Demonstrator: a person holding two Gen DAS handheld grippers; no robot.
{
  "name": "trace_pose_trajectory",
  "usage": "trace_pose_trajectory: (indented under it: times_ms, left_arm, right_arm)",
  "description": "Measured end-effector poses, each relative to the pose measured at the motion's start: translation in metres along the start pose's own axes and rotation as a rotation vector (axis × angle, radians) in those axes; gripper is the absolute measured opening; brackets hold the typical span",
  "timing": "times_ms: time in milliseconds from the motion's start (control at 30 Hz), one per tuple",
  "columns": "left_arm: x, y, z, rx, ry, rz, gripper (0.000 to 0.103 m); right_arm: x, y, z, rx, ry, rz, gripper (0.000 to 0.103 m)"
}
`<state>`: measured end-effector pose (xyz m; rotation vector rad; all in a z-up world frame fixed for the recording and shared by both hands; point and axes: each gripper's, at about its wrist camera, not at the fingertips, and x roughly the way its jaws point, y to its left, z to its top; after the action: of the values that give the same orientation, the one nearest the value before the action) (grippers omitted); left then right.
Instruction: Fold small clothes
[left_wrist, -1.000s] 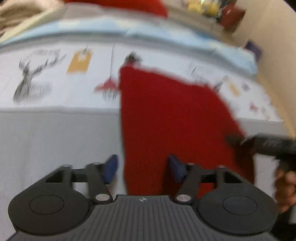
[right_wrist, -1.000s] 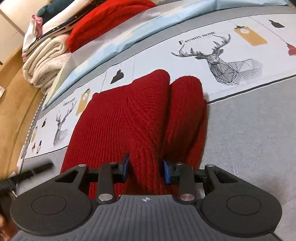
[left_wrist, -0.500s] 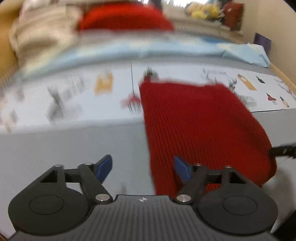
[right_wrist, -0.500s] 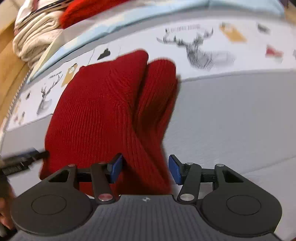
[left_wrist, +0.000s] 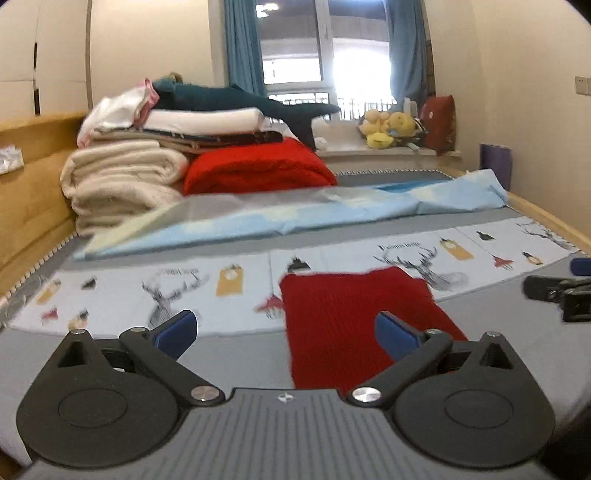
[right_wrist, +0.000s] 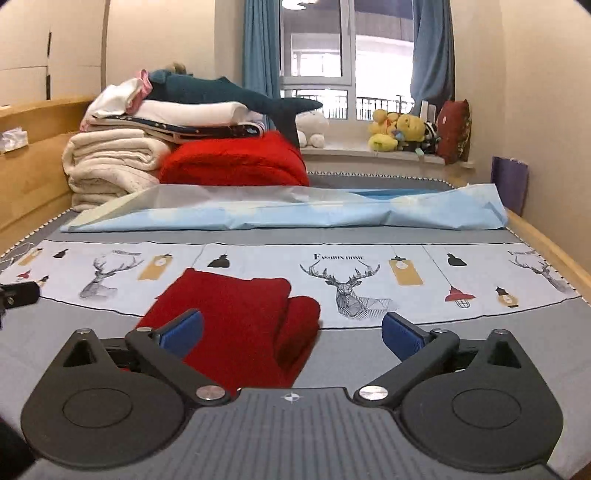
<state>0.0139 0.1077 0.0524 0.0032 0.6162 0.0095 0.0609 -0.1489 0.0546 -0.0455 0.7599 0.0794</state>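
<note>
Folded red knit (right_wrist: 236, 325) lying flat on bed (right_wrist: 480, 332); left gripper (left_wrist: 286, 332) and right gripper (right_wrist: 291, 332), jaws just opened wide, hold nothing.

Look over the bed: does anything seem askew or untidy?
Mostly tidy. The red knit garment lies folded on the bed, but its right side bulges in a loose roll rather than lying flat. Both the left gripper and right gripper are open, clear of it.

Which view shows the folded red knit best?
The right wrist view: the red knit shows its top layer and the rolled fold along one side. The left wrist view shows it as one flat panel.
</note>
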Motion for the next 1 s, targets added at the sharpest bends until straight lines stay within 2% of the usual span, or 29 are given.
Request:
trace_pose_trajectory:
  times_ms: [67, 133, 233, 267, 433, 733, 1000]
  left_arm:
    - [-0.003, -0.007, -0.01, -0.031, 0.025, -0.031, 0.103]
    - [0.001, -0.015, -0.022, -0.05, 0.055, -0.025, 0.103]
    - [0.014, -0.019, -0.029, -0.093, 0.134, -0.06, 0.103]
    - [0.017, -0.017, -0.03, -0.108, 0.134, -0.063, 0.103]
    - [0.029, -0.018, -0.035, -0.108, 0.145, 0.007, 0.103]
    - [0.054, 0.006, -0.044, -0.175, 0.254, 0.008, 0.103]
    - [0.067, 0.004, -0.047, -0.176, 0.292, 0.017, 0.103]
  right_arm:
    - [-0.01, 0.006, -0.011, 0.007, 0.001, 0.006, 0.102]
    - [-0.016, 0.01, -0.023, 0.014, 0.014, 0.009, 0.102]
    - [-0.014, 0.017, -0.039, 0.031, 0.079, -0.002, 0.102]
    - [-0.01, 0.017, -0.041, 0.038, 0.098, -0.007, 0.102]
    - [-0.001, 0.024, -0.041, 0.022, 0.084, -0.018, 0.102]
    - [0.014, 0.032, -0.044, 0.016, 0.129, -0.003, 0.102]
    - [0.026, 0.041, -0.041, 0.038, 0.16, -0.001, 0.102]
